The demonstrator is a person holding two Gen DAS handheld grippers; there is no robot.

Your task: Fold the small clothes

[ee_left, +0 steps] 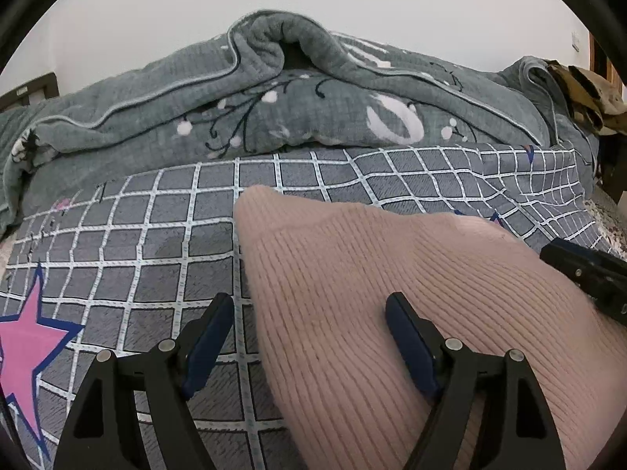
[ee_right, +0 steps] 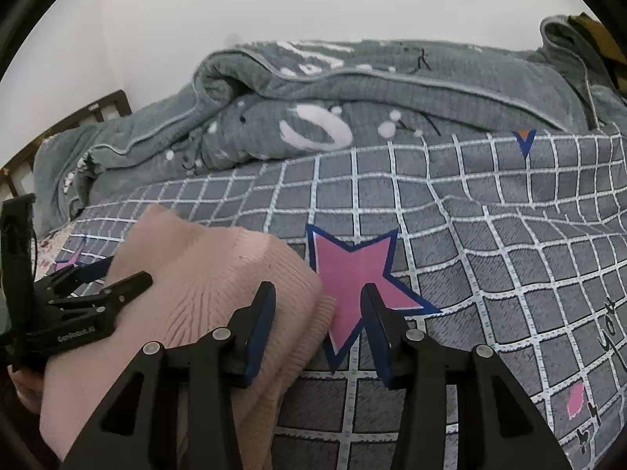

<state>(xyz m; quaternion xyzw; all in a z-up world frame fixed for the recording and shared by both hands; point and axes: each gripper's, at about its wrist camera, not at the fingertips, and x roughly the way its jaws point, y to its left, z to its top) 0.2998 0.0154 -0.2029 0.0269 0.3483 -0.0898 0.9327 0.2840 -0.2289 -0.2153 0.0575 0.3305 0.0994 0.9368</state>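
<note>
A pink ribbed knit garment (ee_left: pixel 392 286) lies folded on the grey checked bedsheet (ee_left: pixel 164 235). My left gripper (ee_left: pixel 309 309) is open, its jaws straddling the garment's left edge, one finger on the sheet and one over the knit. In the right wrist view the same garment (ee_right: pixel 219 278) lies at the lower left. My right gripper (ee_right: pixel 317 301) is open over its right edge, above a pink star print (ee_right: pixel 352 270). The left gripper (ee_right: pixel 106 274) also shows there, resting over the garment's left side.
A rumpled grey-green quilt (ee_left: pixel 274 105) is heaped along the back of the bed against the white wall. A brown patterned cloth (ee_left: pixel 588 94) sits at the far right. The wooden bed frame (ee_right: pixel 66 125) shows at the left.
</note>
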